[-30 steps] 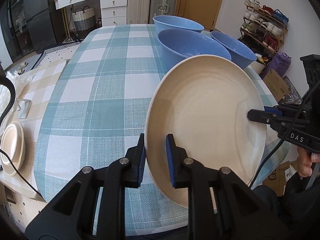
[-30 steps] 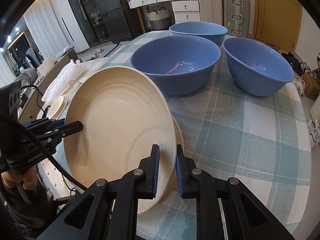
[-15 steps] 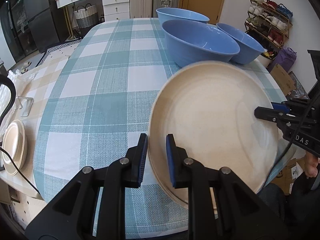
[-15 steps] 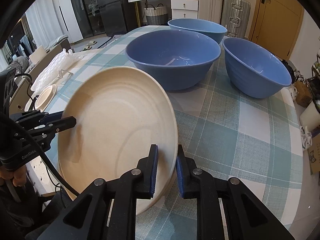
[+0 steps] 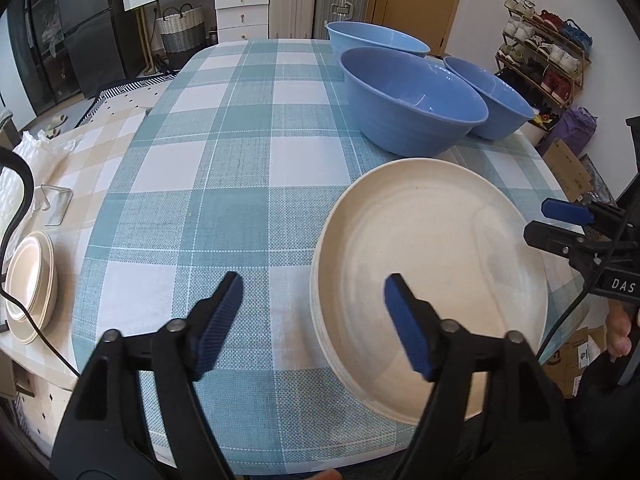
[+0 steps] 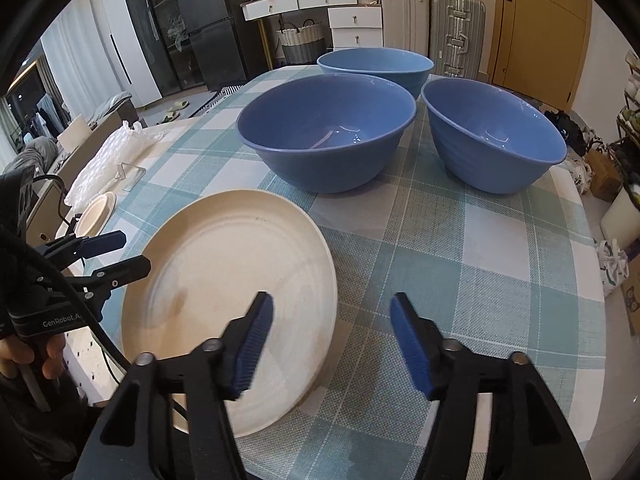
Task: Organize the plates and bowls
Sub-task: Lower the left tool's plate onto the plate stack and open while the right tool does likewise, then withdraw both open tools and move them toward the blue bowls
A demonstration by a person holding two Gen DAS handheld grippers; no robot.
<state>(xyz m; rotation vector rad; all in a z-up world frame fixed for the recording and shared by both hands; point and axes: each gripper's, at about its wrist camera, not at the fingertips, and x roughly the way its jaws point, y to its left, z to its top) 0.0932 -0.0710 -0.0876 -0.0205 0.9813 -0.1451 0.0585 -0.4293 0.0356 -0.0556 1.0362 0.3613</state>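
both tools tilt steeply down, jaws just spread wide: left tool and right tool straddle opposite rims of the cream plate without touching it.

Lived-in home: checked tablecloth on a dining table, shoe rack far right, suitcases and white drawers beyond.

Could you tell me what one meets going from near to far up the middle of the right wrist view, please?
Right tool → cream plate → middle blue bowl → far blue bowl → white drawers beyond the table.
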